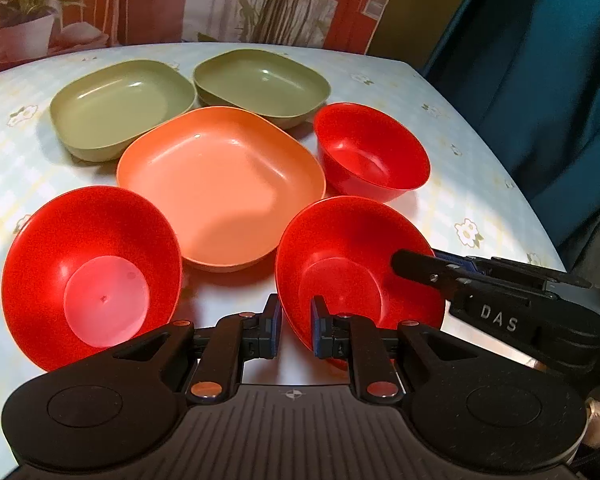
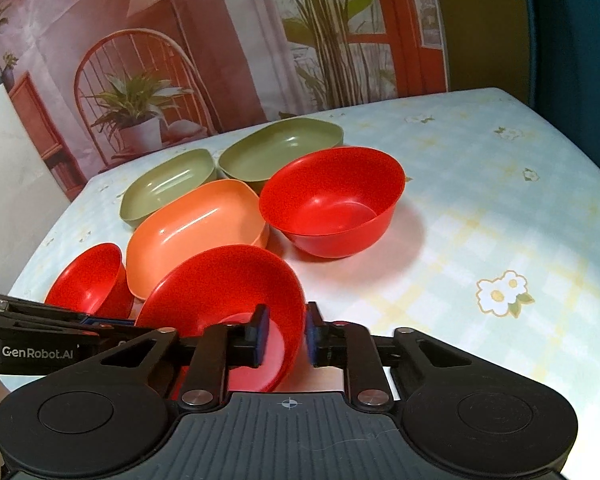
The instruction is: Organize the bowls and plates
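Observation:
Three red bowls, one orange plate (image 1: 220, 188) and two green plates (image 1: 120, 108) (image 1: 260, 84) sit on the table. The near red bowl (image 1: 348, 276) (image 2: 224, 292) is tilted. My left gripper (image 1: 296, 328) straddles its near rim, one finger inside and one outside, with a small gap. My right gripper (image 2: 286, 334) straddles its right rim the same way; it also shows in the left wrist view (image 1: 420, 268). Whether either pinches the rim I cannot tell. Another red bowl (image 1: 92, 276) (image 2: 88, 280) stands at the left, a third (image 1: 372, 152) (image 2: 332, 200) at the far right.
The table has a pale blue flowered cloth (image 2: 500, 220). A printed backdrop (image 2: 220, 40) hangs behind the far edge and a dark teal curtain (image 1: 540, 80) at the right. The plates (image 2: 196, 232) (image 2: 168, 184) (image 2: 280, 148) cluster at the back middle.

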### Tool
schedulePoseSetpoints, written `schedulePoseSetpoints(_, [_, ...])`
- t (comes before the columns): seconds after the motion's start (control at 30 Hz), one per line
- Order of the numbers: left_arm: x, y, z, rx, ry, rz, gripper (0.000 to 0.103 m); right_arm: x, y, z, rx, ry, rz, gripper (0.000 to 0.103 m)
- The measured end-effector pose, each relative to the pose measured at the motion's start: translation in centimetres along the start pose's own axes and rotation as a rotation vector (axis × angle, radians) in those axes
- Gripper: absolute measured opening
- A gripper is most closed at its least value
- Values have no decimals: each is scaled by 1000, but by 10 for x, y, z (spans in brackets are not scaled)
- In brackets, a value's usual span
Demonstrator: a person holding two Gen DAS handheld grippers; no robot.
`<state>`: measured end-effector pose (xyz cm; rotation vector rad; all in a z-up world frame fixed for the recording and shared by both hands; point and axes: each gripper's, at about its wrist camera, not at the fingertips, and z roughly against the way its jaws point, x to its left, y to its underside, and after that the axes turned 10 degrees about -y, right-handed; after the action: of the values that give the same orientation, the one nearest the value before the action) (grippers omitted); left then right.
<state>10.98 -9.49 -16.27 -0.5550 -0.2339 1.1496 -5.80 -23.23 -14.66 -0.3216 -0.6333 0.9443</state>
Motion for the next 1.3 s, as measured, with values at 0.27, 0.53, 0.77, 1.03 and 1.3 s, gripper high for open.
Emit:
schedulePoseSetpoints(0.27, [8, -2, 5, -28, 6, 35, 16, 1, -5, -2, 8, -6, -10, 7])
schedulePoseSetpoints(0.53, [27, -13, 32, -124, 16, 88, 16, 21, -30, 4, 4, -51, 29, 7])
schedulePoseSetpoints(0.77, [58, -17, 60, -185, 18, 176, 16, 48, -62, 0, 0, -130, 45, 7])
schedulePoseSetpoints(1.03, [102, -9, 82, -234, -67, 290, 16, 110, -84, -30, 27, -204, 182, 8])
schedulePoseSetpoints(1.3, [115, 10, 76, -203, -143, 302, 17, 143, -67, -63, 67, -217, 288, 10])
